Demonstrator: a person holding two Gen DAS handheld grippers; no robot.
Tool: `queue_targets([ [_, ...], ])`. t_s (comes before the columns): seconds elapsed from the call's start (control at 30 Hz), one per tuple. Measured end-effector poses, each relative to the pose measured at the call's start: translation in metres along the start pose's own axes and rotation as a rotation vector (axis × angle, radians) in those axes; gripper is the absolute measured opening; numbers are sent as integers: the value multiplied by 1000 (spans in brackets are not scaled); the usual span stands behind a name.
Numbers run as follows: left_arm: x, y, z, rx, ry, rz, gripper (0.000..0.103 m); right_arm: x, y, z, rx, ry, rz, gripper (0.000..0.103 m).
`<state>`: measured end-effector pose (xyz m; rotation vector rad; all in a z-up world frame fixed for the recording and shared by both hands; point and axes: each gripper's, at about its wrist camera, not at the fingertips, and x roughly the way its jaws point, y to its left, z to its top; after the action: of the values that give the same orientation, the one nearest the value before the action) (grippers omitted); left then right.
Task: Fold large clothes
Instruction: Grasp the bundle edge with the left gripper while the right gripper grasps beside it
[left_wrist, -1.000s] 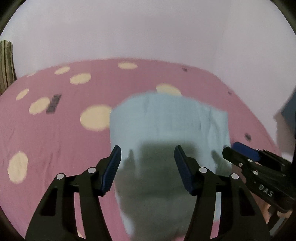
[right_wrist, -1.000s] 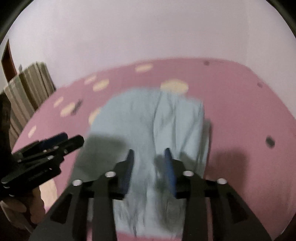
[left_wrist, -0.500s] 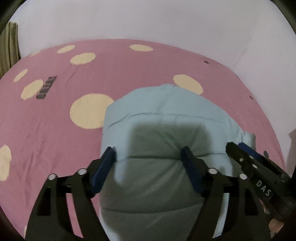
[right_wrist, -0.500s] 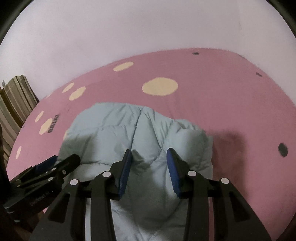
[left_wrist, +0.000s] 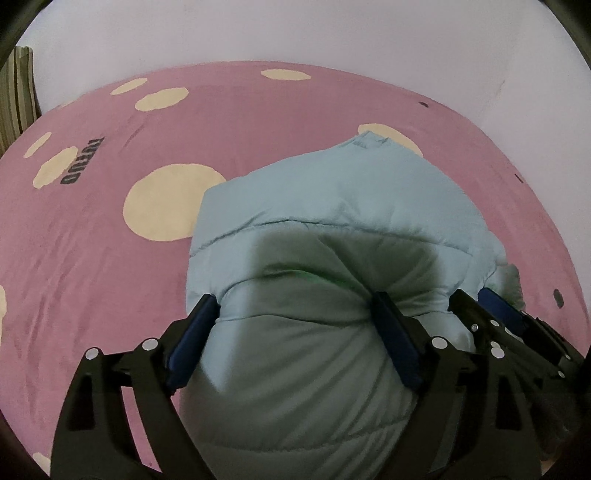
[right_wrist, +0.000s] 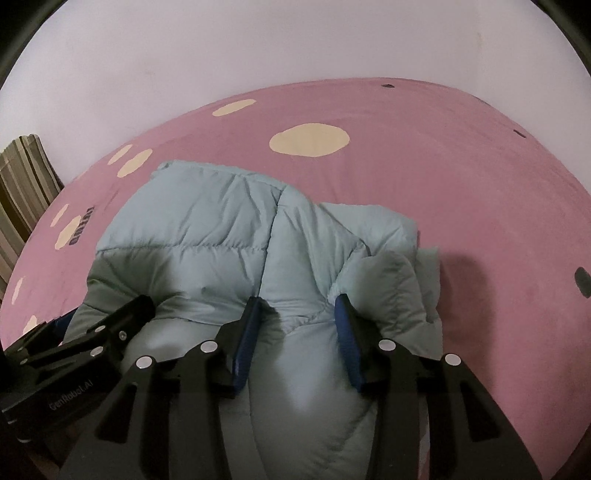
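A pale blue puffy jacket (left_wrist: 332, 206) lies bunched on the pink bed cover (left_wrist: 258, 122). My left gripper (left_wrist: 291, 299) is over its near part; its jaws are opening wide, with the padded bulk swelling between the blue pads (left_wrist: 195, 332). In the right wrist view the jacket (right_wrist: 207, 214) shows its centre seam and a folded sleeve at the right. My right gripper (right_wrist: 297, 301) is shut on a thick fold of it, and its pads (right_wrist: 347, 343) dent the fabric. The grippers are side by side: the right gripper (left_wrist: 471, 295) and the left gripper (right_wrist: 103, 312) each show in the other's view.
The pink bed cover (right_wrist: 480, 166) has cream dots and a dark printed word (left_wrist: 83, 160). A plain pale wall (left_wrist: 295, 33) stands behind the bed. A striped stack (right_wrist: 26, 184) stands off the bed's left side.
Both grippers came down toward the bed with the jacket, which went from hanging and blurred to lying on the cover. The left jaws spread wider; the right jaws hardly changed.
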<state>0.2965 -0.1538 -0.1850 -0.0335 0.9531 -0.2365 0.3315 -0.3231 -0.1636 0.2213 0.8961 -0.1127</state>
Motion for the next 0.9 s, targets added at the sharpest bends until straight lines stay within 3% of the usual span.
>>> queue_targets([
  [0.53,23,0,-1,0,23,-6,89,17,2,-2,5,8,-40,42],
  [0.9,18,-4,0,15,32,18,89,15,4,-1,-13,7,-53,44],
])
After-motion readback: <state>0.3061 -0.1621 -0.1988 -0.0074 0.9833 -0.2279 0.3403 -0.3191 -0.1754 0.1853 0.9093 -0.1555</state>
